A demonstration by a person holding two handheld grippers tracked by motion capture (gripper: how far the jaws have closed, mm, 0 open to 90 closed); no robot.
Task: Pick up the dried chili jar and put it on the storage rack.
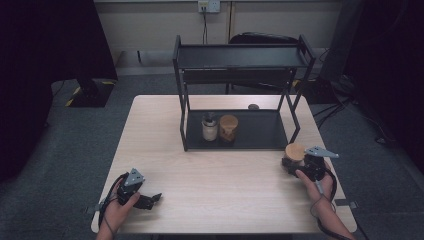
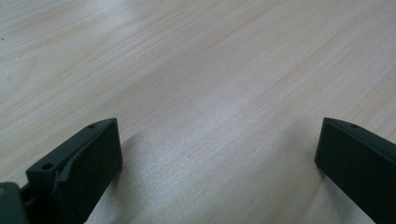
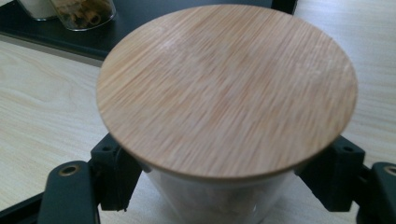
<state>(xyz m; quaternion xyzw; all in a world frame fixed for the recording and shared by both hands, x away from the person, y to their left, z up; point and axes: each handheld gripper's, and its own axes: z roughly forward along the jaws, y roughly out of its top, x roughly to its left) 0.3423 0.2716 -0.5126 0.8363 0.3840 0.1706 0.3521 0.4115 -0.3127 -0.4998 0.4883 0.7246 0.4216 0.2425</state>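
Jar [image 3: 227, 88] on table [image 1: 215, 185], clamped in right gripper [image 1: 300, 167] jaws | left gripper [image 2: 217, 163] jaws apart, resting on table.

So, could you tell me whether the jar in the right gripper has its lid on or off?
On: the round bamboo lid sits flat across the jar, covering its mouth, with the right gripper around the glass below.
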